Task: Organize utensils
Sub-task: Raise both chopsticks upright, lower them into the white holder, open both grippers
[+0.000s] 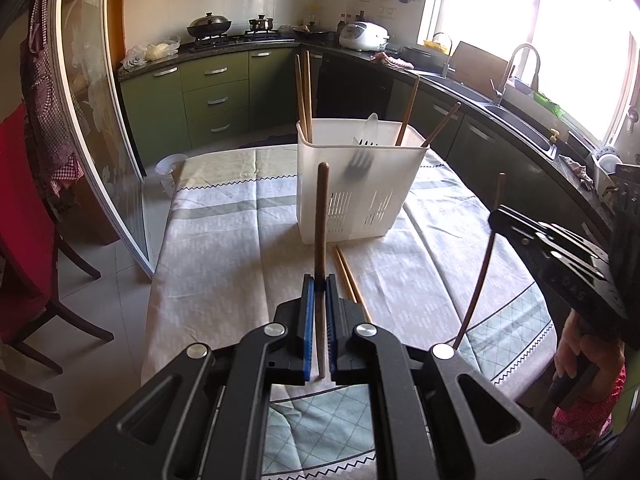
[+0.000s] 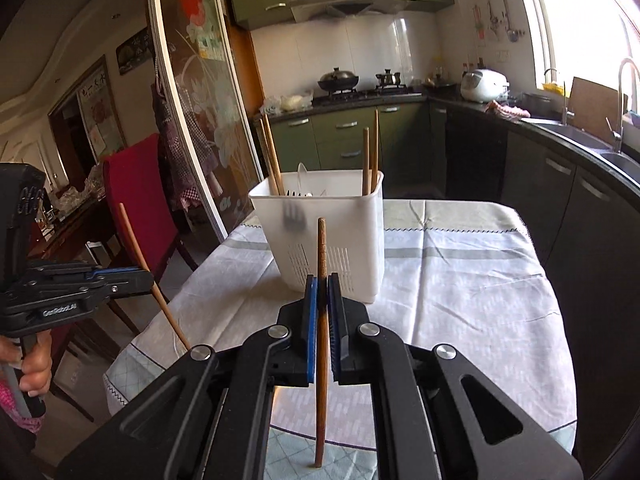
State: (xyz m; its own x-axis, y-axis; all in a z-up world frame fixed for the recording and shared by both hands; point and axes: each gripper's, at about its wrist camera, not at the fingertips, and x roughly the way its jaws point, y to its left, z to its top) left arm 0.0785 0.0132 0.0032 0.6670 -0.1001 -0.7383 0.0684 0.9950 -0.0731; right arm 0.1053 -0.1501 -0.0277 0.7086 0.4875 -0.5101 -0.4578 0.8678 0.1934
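Left gripper (image 1: 320, 280): jaws clamped on dark chopstick (image 1: 322, 216), upright. Right gripper (image 2: 322, 280): clamped on second chopstick (image 2: 321, 248). White utensil caddy (image 1: 356, 196) ahead of both; loose chopstick pair (image 1: 350, 280) beside left claw. Risk: thin sticks pivot between pads, miss compartment, or strike rim and tip caddy.

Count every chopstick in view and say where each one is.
8: four stand in the white caddy, two lie on the tablecloth by the left gripper, one is in each gripper; right gripper. More may hide inside.
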